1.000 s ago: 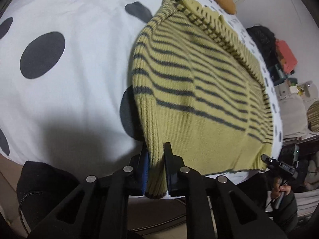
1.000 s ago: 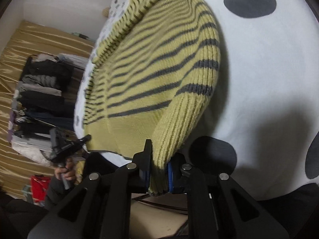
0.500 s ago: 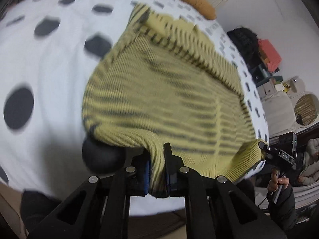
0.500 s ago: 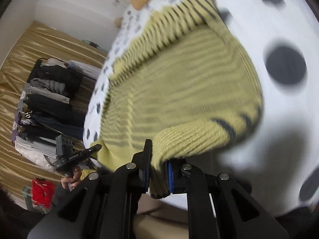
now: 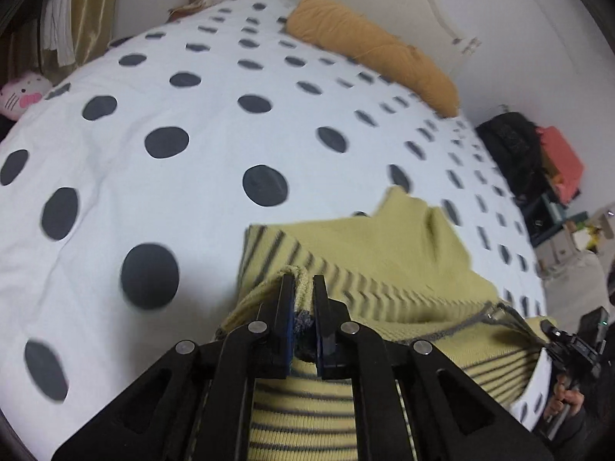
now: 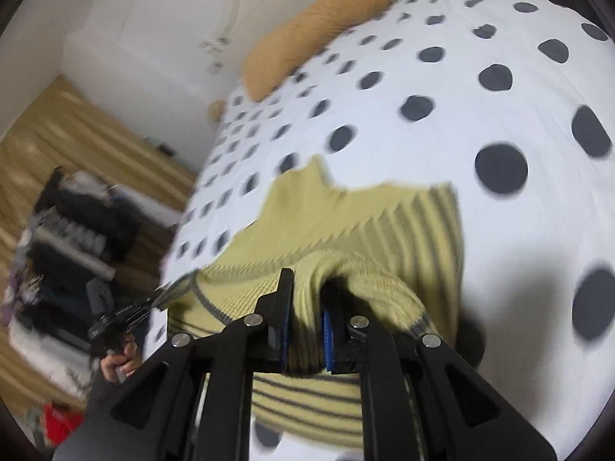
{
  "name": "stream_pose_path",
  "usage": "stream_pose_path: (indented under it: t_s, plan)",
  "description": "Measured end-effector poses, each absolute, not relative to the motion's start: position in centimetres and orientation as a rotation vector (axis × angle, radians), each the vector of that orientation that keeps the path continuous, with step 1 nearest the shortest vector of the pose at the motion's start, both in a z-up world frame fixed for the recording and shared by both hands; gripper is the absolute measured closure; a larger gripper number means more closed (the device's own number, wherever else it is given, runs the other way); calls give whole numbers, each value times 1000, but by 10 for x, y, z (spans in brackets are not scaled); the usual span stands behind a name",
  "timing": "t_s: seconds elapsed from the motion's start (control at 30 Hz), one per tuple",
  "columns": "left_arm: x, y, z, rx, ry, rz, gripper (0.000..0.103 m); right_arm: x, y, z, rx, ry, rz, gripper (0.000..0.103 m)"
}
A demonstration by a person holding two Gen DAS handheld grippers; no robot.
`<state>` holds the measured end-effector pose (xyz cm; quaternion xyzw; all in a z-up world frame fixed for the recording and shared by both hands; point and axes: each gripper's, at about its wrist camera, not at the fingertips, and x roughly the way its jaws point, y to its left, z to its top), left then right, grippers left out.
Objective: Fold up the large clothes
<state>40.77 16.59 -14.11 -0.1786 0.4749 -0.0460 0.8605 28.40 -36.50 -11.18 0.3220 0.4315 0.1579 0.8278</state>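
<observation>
A yellow knitted sweater with dark grey stripes lies bunched on the near part of a white bed cover with dark dots. My left gripper is shut on a thick fold of its ribbed edge, lifted over the rest of the sweater. My right gripper is shut on another fold of the sweater, which drapes over its fingers. The far half of the garment is doubled under the raised part. In the left wrist view the right gripper shows at the right edge, and in the right wrist view the left gripper at the left.
An orange bolster pillow lies at the head of the bed by a white headboard. A pink and white plush toy sits at the left edge. Hanging clothes and gold curtains stand beyond the bed; black bags are at the right.
Both grippers have carried the sweater's near edge up and forward over the bed, folding the garment over itself. Much more of the bed and the pillow now shows. Both grips held.
</observation>
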Motion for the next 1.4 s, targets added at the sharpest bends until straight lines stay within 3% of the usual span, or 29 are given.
stream_pose_path:
  t_s: [0.23,0.47,0.5,0.53,0.57,0.6,0.63,0.83,0.9,0.93,0.97,1.23,1.4]
  plan:
    - [485,170,-196,-337,1021,10,98,357,-406,-153,715,960,196,93]
    - [486,214,-171,-316,913,113,97,345,-387,-135,528,946,192,91]
    - [481,220,-164,-322,912,110,92,341,-383,-129,488,942,191,89]
    - [475,225,-159,-326,923,85,76,340,-377,-124,431,951,179,78]
    - [466,225,-156,-319,932,63,65,343,-372,-124,382,962,169,54]
    - [456,222,-153,-303,936,46,47,348,-364,-125,305,984,150,43]
    - [445,216,-152,-258,939,14,45,354,-358,-128,248,993,140,39]
    - [425,160,-170,13,1001,-90,33,385,-316,-149,89,1091,206,40]
    - [430,149,-181,48,1026,-103,33,393,-305,-162,40,1142,216,48]
    - [433,146,-184,48,1032,-112,33,395,-302,-167,37,1154,243,72]
    - [436,142,-188,46,1041,-122,33,397,-300,-171,50,1174,279,88]
    - [443,129,-176,96,980,-90,33,372,-293,-126,-135,1016,169,92]
    - [450,114,-188,188,1003,-69,30,371,-322,-120,-52,1015,131,92]
